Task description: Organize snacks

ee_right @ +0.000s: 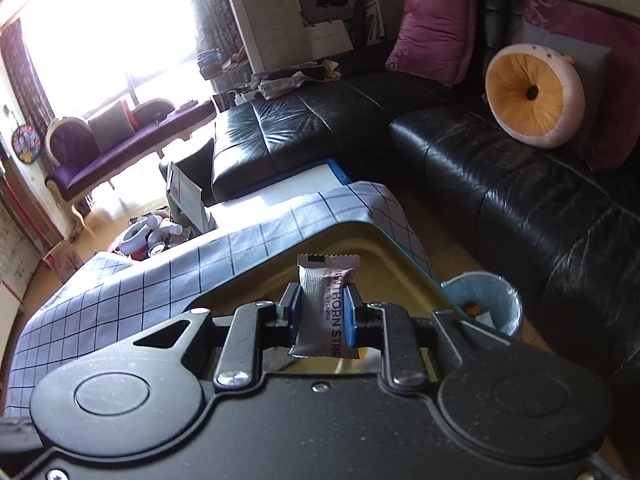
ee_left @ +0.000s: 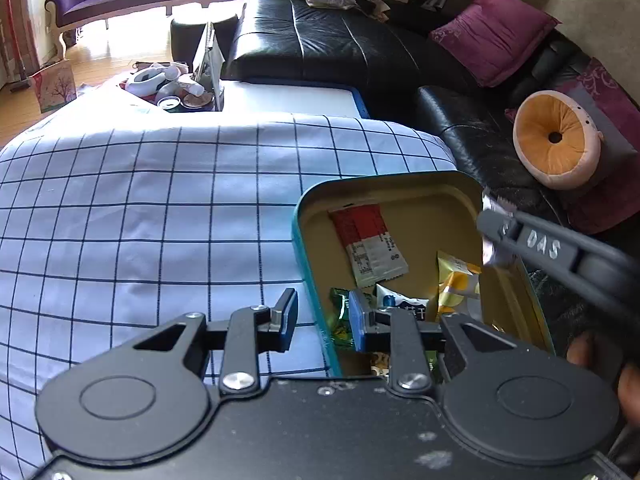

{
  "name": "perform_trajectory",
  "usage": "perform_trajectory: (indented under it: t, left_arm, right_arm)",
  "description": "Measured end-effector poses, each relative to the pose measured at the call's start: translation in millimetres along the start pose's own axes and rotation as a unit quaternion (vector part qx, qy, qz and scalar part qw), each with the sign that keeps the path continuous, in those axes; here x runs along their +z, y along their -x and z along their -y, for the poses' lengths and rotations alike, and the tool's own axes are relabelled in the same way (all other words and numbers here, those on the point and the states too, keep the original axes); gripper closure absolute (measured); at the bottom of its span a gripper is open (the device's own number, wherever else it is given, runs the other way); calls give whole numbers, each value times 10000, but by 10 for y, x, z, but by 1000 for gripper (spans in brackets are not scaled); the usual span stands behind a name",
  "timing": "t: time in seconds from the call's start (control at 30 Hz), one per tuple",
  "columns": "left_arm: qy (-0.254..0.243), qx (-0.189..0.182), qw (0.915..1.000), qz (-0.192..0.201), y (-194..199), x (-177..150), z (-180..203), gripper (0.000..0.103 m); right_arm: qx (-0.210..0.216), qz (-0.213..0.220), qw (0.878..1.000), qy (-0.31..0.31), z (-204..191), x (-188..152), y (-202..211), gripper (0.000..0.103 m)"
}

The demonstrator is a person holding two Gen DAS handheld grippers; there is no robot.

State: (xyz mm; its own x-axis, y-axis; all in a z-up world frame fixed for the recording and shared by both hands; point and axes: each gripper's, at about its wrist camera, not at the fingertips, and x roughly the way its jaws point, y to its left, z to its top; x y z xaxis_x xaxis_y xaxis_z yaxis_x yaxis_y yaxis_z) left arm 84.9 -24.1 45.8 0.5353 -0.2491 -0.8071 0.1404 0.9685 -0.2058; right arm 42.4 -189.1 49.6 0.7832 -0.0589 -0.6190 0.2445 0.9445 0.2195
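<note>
A teal tin (ee_left: 304, 248) with a gold inside stands open on the checked cloth. In it lie a red and white packet (ee_left: 368, 244), a yellow packet (ee_left: 456, 284), a green packet (ee_left: 340, 312) and a white and blue packet (ee_left: 400, 302). My left gripper (ee_left: 324, 316) straddles the tin's near left wall, one finger outside and one inside. Cloth shows between the outer pad and the wall, so it is open. My right gripper (ee_right: 321, 300) is shut on a silver hawthorn strip packet (ee_right: 320, 288), held upright over the tin (ee_right: 384, 256). In the left wrist view the right gripper (ee_left: 490, 224) hangs over the tin's right rim.
The checked cloth (ee_left: 160, 220) covers the table to the left of the tin. A black leather sofa (ee_left: 340, 48) with a round orange cushion (ee_left: 554, 140) runs behind and to the right. A light blue bin (ee_right: 488, 300) stands on the floor beside the table's corner.
</note>
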Motion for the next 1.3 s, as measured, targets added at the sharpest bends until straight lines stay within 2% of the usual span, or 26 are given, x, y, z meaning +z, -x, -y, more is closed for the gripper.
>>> perform_trajectory:
  t: [0.13,0.3,0.63,0.93,1.3]
  left_arm:
    - [4,52,10000,-2,41,-14,-36,76]
    - [-68,70,10000,1,93,-53,-29,75]
    - [-365,183,9990,175,294,-230,70,72]
    - [-587,186,9978,263,421,-369,41,72]
    - [-828,179,9960,272,455,-537,6,72]
  right_arm:
    - [-231,-1,9995,221,-79,67,-18,70]
    - [-289,37,9991,293,-84,-16,113,70]
    - [-415,-209,9988,137,4,-370,439,70]
    - [-841,-1,9964,80,31,-616,717,70]
    - [-896,-292,9955,-51,53,-808,700,70]
